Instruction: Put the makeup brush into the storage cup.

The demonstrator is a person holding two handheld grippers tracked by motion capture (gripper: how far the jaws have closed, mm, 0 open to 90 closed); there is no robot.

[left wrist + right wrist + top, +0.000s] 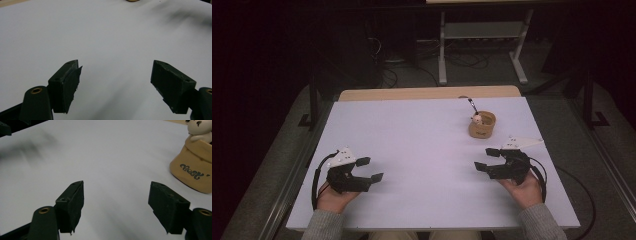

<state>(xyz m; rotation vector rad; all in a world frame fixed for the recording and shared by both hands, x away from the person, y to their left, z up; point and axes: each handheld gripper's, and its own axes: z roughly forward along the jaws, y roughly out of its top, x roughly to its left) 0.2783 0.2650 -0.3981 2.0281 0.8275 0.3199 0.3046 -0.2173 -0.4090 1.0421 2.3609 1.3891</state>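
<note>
The tan holder (482,126) stands on the far right part of the white table (412,150), beyond the right gripper (486,158) and apart from it. In the high view it reads as a small rounded tub with a pale figure (477,119) at its rim and a thin dark stick (472,105) leaning up out of it. The right gripper view, much closer, gives what that view cannot: the holder (193,171) is shaped like a soft-sided sack with a folded lip, smooth and glossy, with dark curly lettering on its front, and the figure (197,127) peeking over the lip is a cream-coloured little animal with dark spots. The left gripper view catches just a sliver of the holder (132,0) at its top edge. The right gripper (116,205) has its matte black, blocky jaws spread wide with bare table between them; its left pad looks ragged at the edge. The left gripper (371,169) sits at the near left of the table, well apart from the holder, and its own view (116,85) shows its jaws likewise released, nothing between them, one pad frayed.
</note>
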